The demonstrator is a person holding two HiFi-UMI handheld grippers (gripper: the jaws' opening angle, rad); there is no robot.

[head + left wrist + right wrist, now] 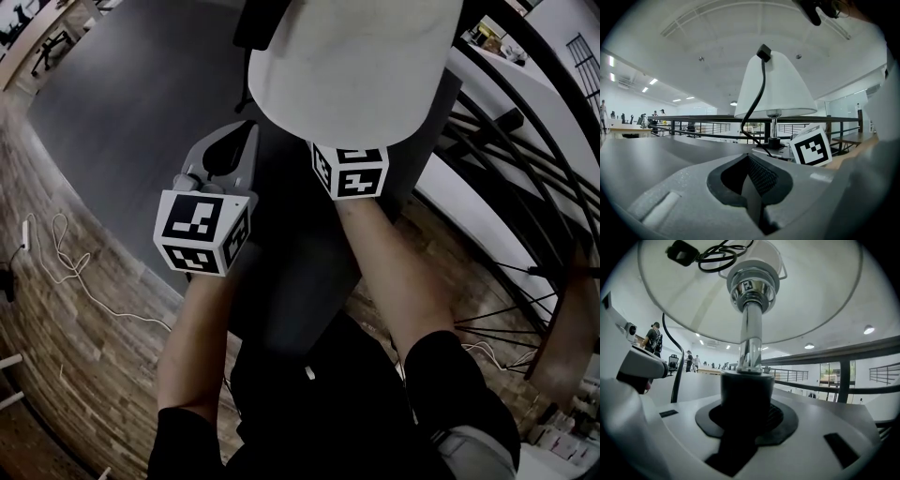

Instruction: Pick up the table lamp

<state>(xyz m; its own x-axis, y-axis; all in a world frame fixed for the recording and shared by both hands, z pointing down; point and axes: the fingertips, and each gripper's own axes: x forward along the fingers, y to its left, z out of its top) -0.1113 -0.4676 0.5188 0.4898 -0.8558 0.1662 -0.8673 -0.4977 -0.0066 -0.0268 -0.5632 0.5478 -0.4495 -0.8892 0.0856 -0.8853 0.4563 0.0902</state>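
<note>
Two fingers of right gripper (746, 416) clasp table lamp (750, 333) base; left gripper (752, 183) closed

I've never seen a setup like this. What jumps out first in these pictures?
The big white cone-shaped lamp shade fills the top of the head view, on a shiny chrome stem. The right gripper reaches under it, its jaws around the black collar at the stem's foot. The left gripper, jaws together and empty, sits beside it, with a black-and-white marker cube at its back.
</note>
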